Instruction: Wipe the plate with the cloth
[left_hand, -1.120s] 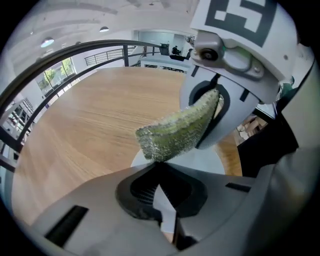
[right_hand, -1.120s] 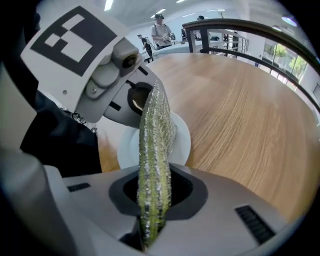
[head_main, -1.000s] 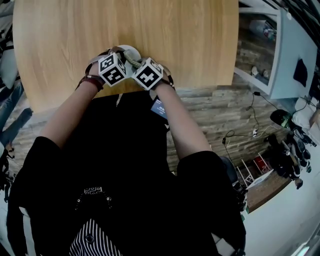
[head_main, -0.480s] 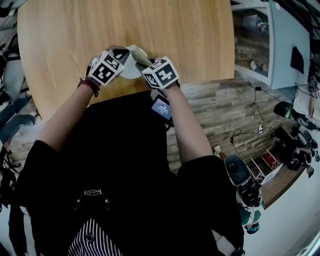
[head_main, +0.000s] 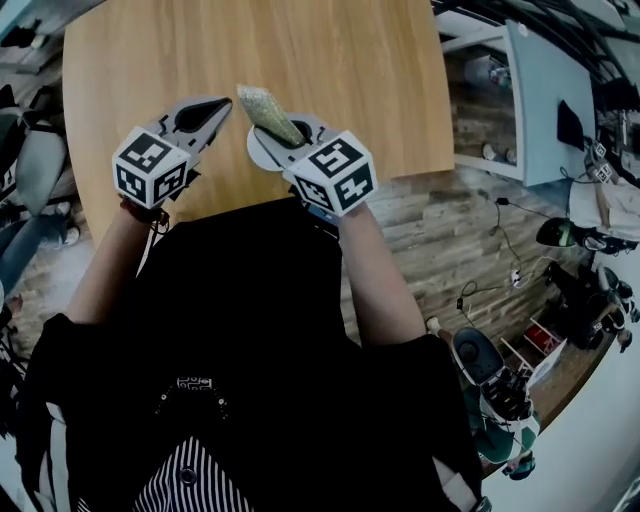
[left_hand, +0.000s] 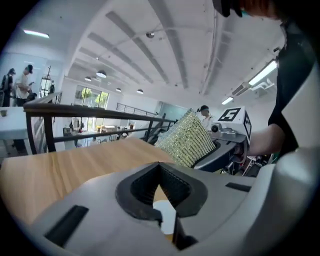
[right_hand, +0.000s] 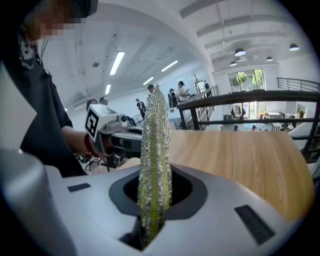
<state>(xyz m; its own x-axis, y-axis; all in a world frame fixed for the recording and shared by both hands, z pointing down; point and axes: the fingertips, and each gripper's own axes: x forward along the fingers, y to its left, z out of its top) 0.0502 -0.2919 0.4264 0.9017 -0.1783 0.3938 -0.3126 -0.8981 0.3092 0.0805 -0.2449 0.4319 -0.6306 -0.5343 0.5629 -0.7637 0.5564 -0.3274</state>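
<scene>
A small white plate (head_main: 258, 152) lies near the front edge of the round wooden table (head_main: 330, 60). My right gripper (head_main: 292, 132) is shut on a folded yellow-green cloth (head_main: 265, 112), which sticks out beyond the jaws over the plate. The right gripper view shows the cloth (right_hand: 155, 150) standing upright between the jaws. My left gripper (head_main: 200, 112) hovers to the left of the plate, apart from it, shut with nothing in it. From the left gripper view the cloth (left_hand: 188, 138) and the right gripper (left_hand: 227, 137) show to the right, and a white patch of plate (left_hand: 165, 216) shows past the jaws.
The table's front edge (head_main: 390, 172) runs just behind both grippers, with wooden flooring (head_main: 440, 240) below it. A white shelf unit (head_main: 520, 100) stands to the right of the table. A dark railing (right_hand: 250, 95) and several people show far behind.
My left gripper has moved left, away from the plate it was against. My right gripper stays at the plate with the cloth, which now points further out over it.
</scene>
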